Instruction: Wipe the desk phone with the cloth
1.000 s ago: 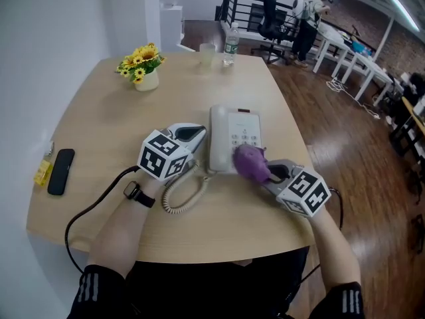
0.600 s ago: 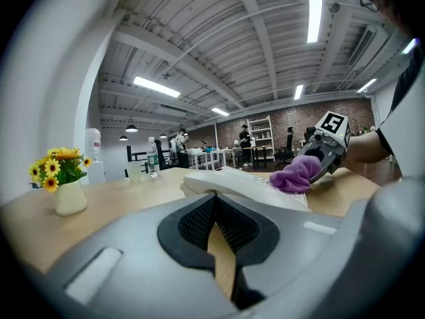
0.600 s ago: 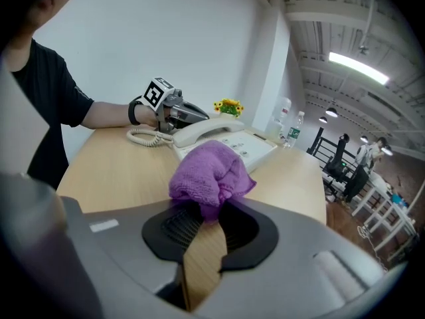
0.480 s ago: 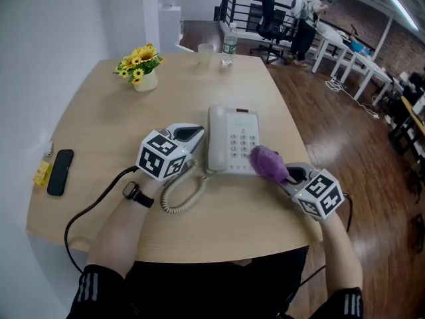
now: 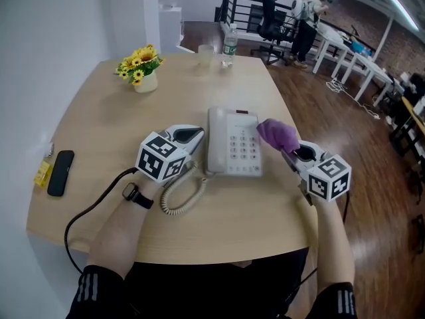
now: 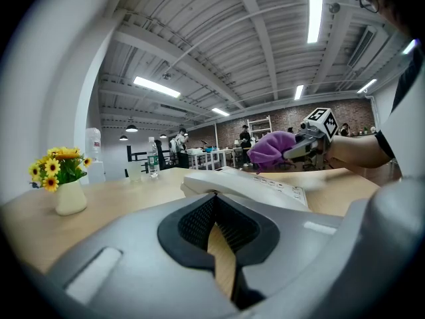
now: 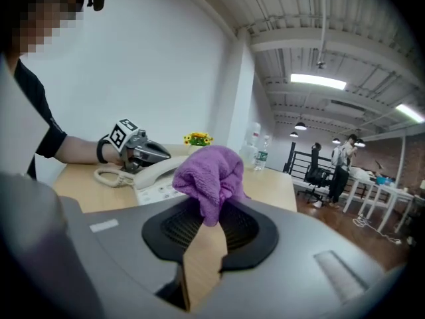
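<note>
The white desk phone (image 5: 232, 150) lies in the middle of the round wooden table (image 5: 106, 118). My left gripper (image 5: 196, 135) rests against the phone's left side by the handset, shut with nothing between its pads. My right gripper (image 5: 288, 152) is shut on a bunched purple cloth (image 5: 277, 133), which hangs over the phone's right edge by the keypad. The right gripper view shows the cloth (image 7: 209, 171) pinched at my jaws (image 7: 211, 212), with the phone (image 7: 156, 178) and left gripper (image 7: 149, 153) beyond. In the left gripper view the phone (image 6: 246, 185) lies ahead and the cloth (image 6: 271, 148) is raised above it.
A coiled cord (image 5: 182, 195) loops in front of the phone. A vase of yellow flowers (image 5: 141, 68), a cup (image 5: 206, 53) and a water bottle (image 5: 230, 43) stand at the far side. A black handset (image 5: 60, 171) and a yellow item (image 5: 43, 173) lie at the left edge.
My right gripper has carried the cloth from the phone's near keypad out to the right and farther away, ending over the phone's right edge. The left gripper has stayed put.
</note>
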{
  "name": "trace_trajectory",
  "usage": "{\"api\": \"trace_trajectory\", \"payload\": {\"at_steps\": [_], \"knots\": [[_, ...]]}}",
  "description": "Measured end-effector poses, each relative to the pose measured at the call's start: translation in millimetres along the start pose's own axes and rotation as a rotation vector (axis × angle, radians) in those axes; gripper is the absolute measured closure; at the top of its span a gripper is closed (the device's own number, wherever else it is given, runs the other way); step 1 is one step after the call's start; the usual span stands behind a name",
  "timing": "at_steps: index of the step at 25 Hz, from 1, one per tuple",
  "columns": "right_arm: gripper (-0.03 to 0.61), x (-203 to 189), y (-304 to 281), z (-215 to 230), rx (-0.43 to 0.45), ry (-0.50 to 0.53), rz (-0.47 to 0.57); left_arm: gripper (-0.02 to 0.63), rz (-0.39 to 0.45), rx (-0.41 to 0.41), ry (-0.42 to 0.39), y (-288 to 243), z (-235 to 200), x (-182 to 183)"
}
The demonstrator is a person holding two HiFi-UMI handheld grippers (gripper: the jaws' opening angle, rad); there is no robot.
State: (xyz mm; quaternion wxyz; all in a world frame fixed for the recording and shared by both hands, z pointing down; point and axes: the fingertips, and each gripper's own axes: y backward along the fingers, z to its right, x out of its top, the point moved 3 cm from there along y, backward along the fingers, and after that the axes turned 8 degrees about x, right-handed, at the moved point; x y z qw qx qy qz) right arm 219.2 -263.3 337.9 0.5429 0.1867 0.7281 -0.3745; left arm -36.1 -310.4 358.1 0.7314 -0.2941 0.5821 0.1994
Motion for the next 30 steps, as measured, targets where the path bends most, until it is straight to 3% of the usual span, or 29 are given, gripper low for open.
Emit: {"api": "trace_trajectory", "payload": {"at_steps": [4,8,17,30], "knots": [[0.494,0.6,-12.0,26.8,-0.015,-0.054,0.098,0.620,0.000,-0.003,0.011,-0.3,-1.0,0.5],[0.494,-15.3,-26.3,40.9,-0.016,-0.113,0.126,0.620,-0.001,-0.004,0.015,-0.2,-1.4,-0.4],[0.494,-27.6,-23.5,39.0,0.028,-0.199,0.208,0.620,-0.001,-0.007,0.023,-0.6,-2.1,-2.7],[0.494,-28.2,-22.8,37.9,0.068,-0.210,0.212,0.620,0.000,-0.008,0.024,0.5,-1.4,-2.7]]}}
